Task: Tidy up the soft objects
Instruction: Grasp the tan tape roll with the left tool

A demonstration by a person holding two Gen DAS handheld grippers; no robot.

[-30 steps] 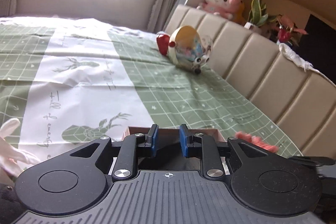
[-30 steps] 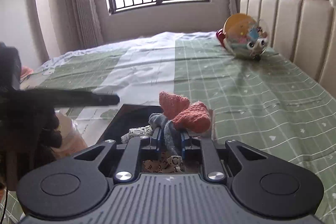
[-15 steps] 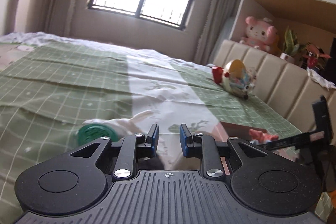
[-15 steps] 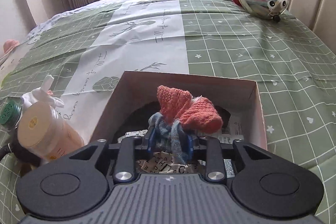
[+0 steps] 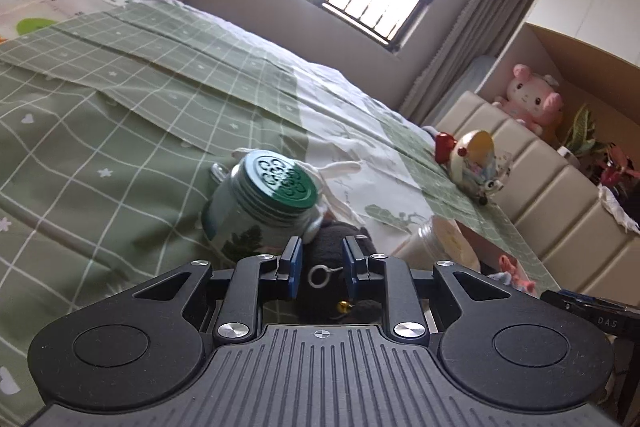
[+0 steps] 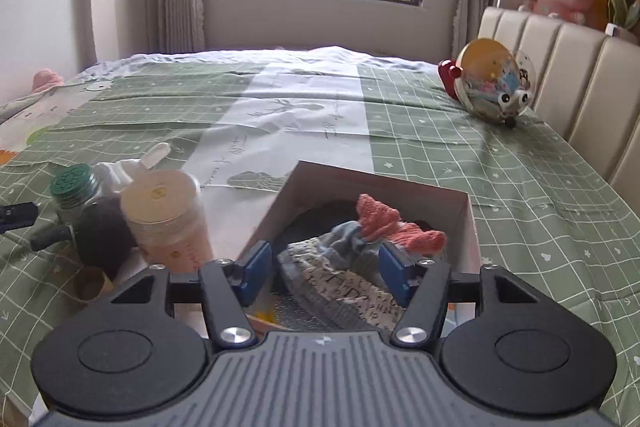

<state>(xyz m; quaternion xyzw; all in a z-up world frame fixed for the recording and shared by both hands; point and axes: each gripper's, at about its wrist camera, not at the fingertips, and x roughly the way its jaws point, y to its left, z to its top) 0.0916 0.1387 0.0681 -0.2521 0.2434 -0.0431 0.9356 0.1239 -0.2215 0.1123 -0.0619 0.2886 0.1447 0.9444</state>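
The right gripper hangs over the open box on the bed, its jaws opening and clear of the coral-and-grey soft bundle lying inside the box. The left gripper has its jaws apart, empty, framing the dark plush beside the green-lidded jar. That plush looks light and squashy, so I'd pinch its bulky middle, away from the small ring

Right gripper jaws opening, socks bundle released into box. Left gripper swung from box to black plush.
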